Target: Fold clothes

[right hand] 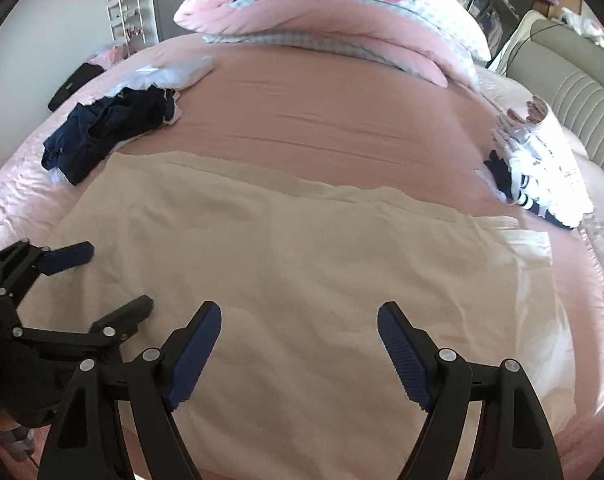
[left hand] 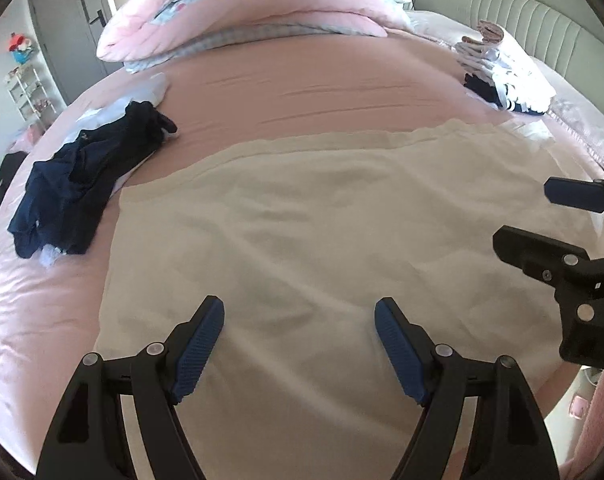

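Note:
A cream-white garment (left hand: 310,232) (right hand: 293,264) lies spread flat on the pink bed, a fold showing along its far edge. My left gripper (left hand: 299,312) hovers above its near part, open, nothing between its blue pads. My right gripper (right hand: 299,316) hangs above the same cloth, open and empty. Each gripper shows in the other's view: the right one (left hand: 522,216) at the right edge, the left one (right hand: 113,280) at the lower left. A heap of dark navy clothes (left hand: 89,176) (right hand: 109,128) lies at the left. A stack of folded white and navy clothes (left hand: 502,76) (right hand: 542,176) sits at the right.
A folded pink and checked duvet (left hand: 253,12) (right hand: 334,12) lies across the far side of the bed (left hand: 302,92). A grey padded headboard (left hand: 534,12) runs along the right. A white shelf rack (left hand: 25,92) and a grey door (left hand: 73,32) stand beyond the bed's left side.

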The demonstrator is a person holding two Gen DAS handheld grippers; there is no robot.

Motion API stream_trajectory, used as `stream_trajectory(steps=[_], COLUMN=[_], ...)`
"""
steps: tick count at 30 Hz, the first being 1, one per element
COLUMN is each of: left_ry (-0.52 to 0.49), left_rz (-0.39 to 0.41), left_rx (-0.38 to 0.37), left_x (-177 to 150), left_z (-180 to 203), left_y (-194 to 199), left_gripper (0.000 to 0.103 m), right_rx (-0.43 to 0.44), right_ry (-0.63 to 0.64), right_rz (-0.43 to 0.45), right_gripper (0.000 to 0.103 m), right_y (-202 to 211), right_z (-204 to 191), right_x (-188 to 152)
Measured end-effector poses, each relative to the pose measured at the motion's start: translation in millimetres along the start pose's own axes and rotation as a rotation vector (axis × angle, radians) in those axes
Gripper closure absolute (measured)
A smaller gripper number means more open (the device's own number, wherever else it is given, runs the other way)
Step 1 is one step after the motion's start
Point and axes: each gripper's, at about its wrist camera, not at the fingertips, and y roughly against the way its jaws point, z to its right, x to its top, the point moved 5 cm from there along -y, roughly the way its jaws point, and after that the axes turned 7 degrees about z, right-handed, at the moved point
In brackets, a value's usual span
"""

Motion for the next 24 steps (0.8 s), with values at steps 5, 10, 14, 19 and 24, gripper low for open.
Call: stream_trajectory(steps=[5,10,14,19,24], left_ry=[0.011,0.076,0.162,0.227,0.018], left_rz=[-0.014,-0.024,-0.048,0.019,0.094], left_rx=[-0.014,-0.051,0.117,0.100,-0.238], left_x=[-20.4,-33.5,-42.0,-33.4,-12.9], left_z=[-2.6,-35.8,-87.1,-90.0,12.7], left_y=[9.4,11.4,18.3,28.2,39.9], left_gripper=[0.026,0.024,0.024,0.024,0.024], right_rx=[-0.009,-0.037,-0.083,-0.165,-0.040], right_ry=[0.011,0.026,0.014,-0.098,-0.113], right_rz=[-0.029,-0.067,-0.084,-0.070,-0.056], right_gripper=[0.023,0.023,0.023,0.023,0.023], right_y=[-6.8,-19.6,-14.5,1.7,0.6], right_z=[0.9,19.7,44.1,93.4,76.1], right_x=[-16.4,-39.4,-40.3,-37.9,-32.8])
